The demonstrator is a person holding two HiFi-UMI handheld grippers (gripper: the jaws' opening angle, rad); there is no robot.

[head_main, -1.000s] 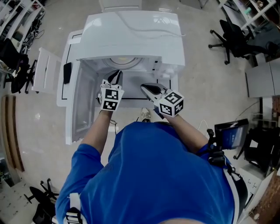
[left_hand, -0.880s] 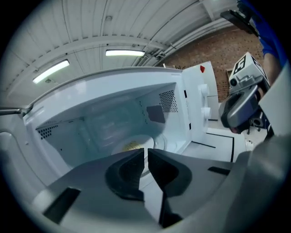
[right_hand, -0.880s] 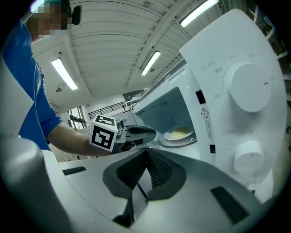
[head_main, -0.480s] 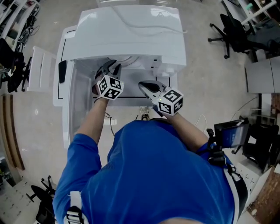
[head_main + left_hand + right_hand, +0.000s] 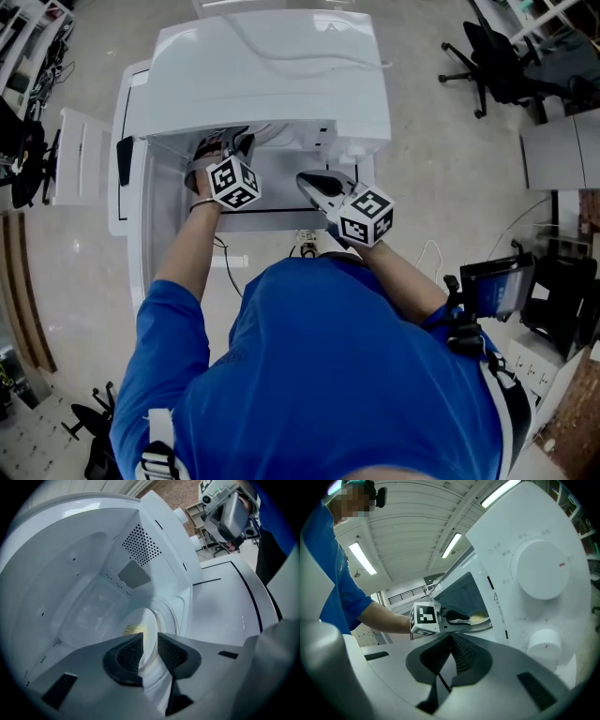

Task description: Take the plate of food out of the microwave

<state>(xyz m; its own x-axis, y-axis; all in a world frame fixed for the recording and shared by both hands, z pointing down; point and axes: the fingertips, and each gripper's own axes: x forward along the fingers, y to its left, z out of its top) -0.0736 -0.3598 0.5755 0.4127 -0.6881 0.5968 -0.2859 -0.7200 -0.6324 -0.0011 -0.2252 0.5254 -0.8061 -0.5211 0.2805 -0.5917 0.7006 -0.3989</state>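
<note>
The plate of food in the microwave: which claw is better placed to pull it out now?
Left. The left claw is inside the microwave with the plate rim between its jaws; the right claw is shut, outside by the control knobs.

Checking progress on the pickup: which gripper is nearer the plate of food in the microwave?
Left. The left gripper is inside the microwave, its fingers around the rim of the plate. The right gripper is outside, shut, before the control panel.
</note>
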